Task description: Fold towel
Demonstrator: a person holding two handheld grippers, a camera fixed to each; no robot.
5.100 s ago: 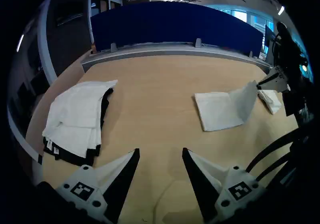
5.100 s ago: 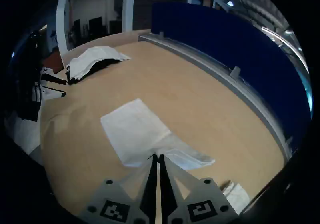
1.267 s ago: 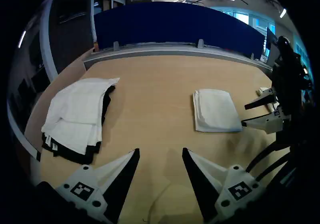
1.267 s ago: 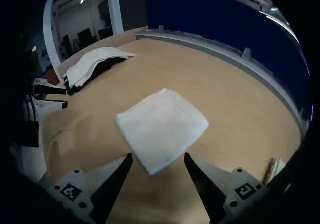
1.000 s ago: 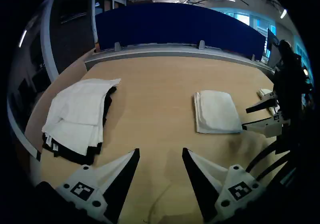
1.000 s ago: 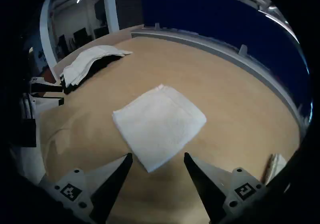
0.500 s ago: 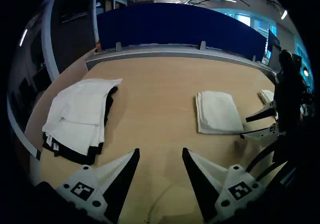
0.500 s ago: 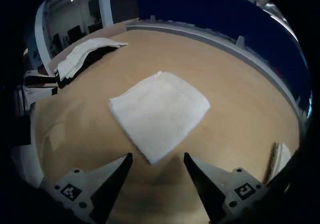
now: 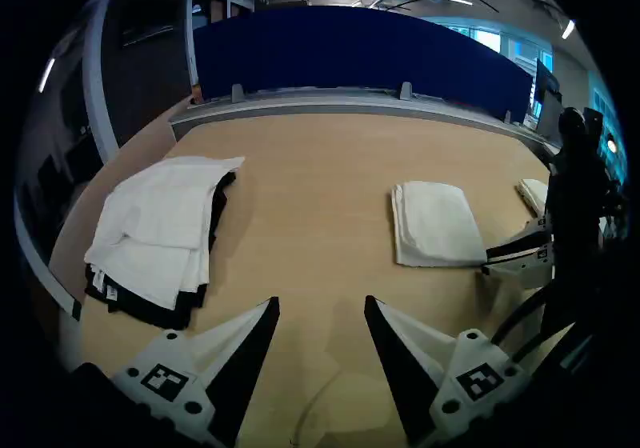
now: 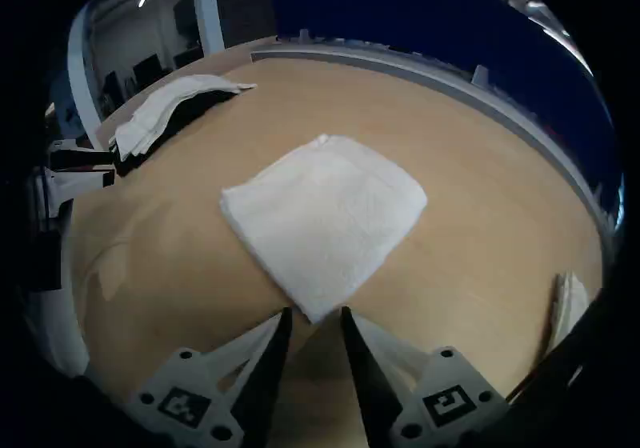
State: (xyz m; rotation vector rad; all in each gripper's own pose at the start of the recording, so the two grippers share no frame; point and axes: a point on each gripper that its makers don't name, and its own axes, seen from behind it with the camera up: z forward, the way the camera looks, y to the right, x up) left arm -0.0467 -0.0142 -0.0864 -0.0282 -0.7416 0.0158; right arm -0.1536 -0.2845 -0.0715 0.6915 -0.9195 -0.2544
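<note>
A white towel (image 9: 436,224), folded into a thick rectangle, lies flat on the wooden table (image 9: 320,176). In the right gripper view the towel (image 10: 324,212) has its near corner pointing between my right gripper's (image 10: 314,314) fingertips. The jaws are narrowed, with a gap left on either side of the corner, and I see no press on the cloth. In the left gripper view the right gripper (image 9: 516,256) sits at the towel's near right corner. My left gripper (image 9: 320,304) hovers open over bare table, well short of the towel, and it is seen from afar as the left gripper (image 10: 96,172).
A stack of white and black cloths (image 9: 156,228) lies at the table's left side, seen as the stack (image 10: 172,100) in the right gripper view. A small folded white towel (image 9: 532,194) rests at the right edge. A blue partition (image 9: 352,48) runs along the far edge.
The right gripper's jaws have narrowed from wide open and come up to the towel's near corner. The left gripper and the towel have stayed put.
</note>
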